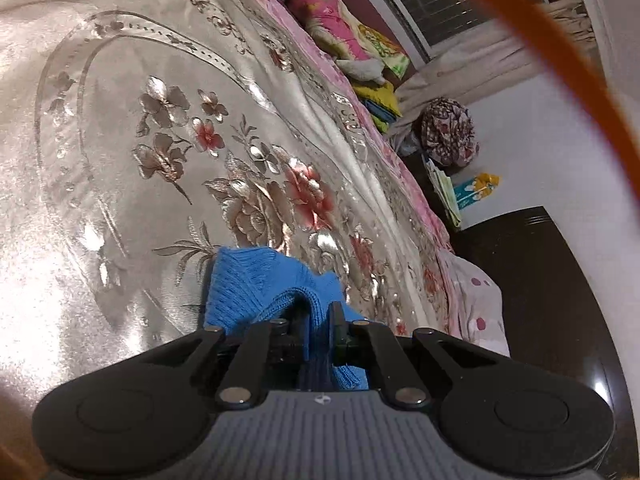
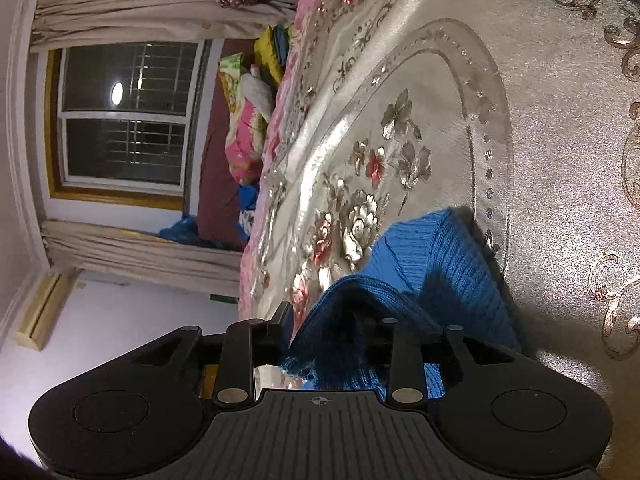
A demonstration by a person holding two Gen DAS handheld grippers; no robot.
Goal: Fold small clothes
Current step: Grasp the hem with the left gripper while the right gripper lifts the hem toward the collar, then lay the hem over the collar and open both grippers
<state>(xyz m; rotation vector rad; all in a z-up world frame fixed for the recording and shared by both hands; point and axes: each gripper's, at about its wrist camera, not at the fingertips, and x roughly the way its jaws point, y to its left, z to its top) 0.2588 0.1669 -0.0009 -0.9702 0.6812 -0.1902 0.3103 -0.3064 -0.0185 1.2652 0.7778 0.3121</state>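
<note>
Bedroom setting: a bed covered by a shiny silver bedspread [image 1: 120,160] embroidered with pink and grey flowers filled most of both wrist views. Along the far edge of the bed ran a pink floral sheet [image 1: 320,56], and beyond it lay a heap of bright pink and yellow bedding [image 1: 340,28]. A barred window [image 2: 128,116] with beige curtains [image 2: 132,12] stood in the background, and a dark floral bundle [image 1: 450,132] rested near the curtain at the right of the left wrist view. An orange strap [image 1: 560,60], blurred, crossed the upper right of that view.

A small blue knitted garment [image 1: 248,284] lay on the bedspread at the near edge of the flower motif, one part flat on the cloth and a ribbed edge lifted toward the cameras.

The left gripper [image 1: 316,320] was clamped on a fold of the blue knit, its jaws pressed together with the fabric pinched between them and trailing back over the body of the tool.

The right gripper [image 2: 324,332] had its jaws apart; the garment's ribbed edge [image 2: 360,300] draped loosely over and between them. Whether the right-hand pad touched the knit could not be told, since the fabric hid it; the left-hand finger [image 2: 280,320] stood clear beside the cloth.
</note>
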